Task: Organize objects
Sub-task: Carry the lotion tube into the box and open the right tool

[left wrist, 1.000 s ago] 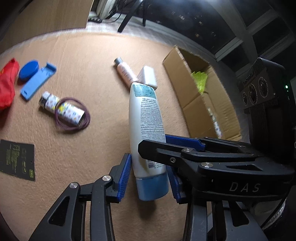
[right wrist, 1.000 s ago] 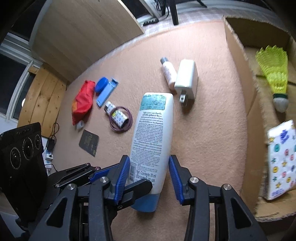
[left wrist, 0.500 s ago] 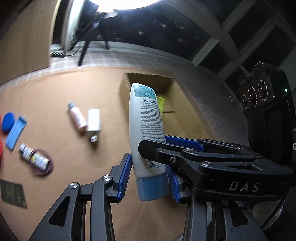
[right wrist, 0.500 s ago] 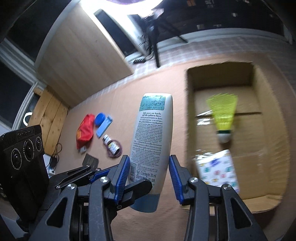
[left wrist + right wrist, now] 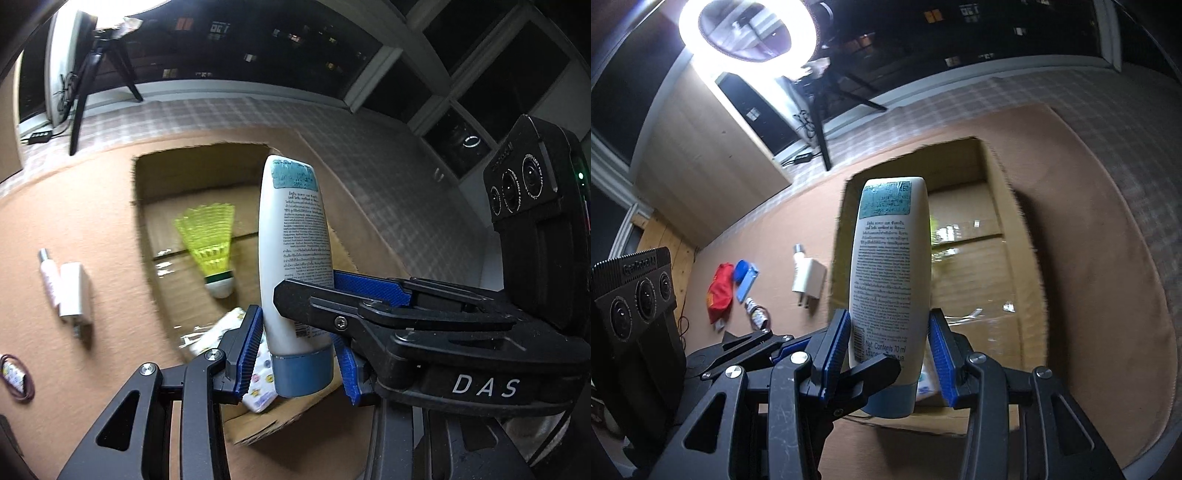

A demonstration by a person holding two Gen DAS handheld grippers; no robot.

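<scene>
Left wrist: both claws (image 5: 299, 350) (image 5: 892, 354) clamp lotion tube (image 5: 293, 258) over box (image 5: 147, 206).

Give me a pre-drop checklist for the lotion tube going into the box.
1. Left tongs clamp white lotion tube near its blue cap: ok.
2. Right tongs pinch the same tube: ok.
3. Tube in front of the cardboard box opening in both views: ok.
4. True clearance over the box rim: cannot tell.
5. Box floor has free space beside yellow shuttlecock and patterned packet: ok.
6. White charger and small bottle outside, clear of path: ok.
</scene>
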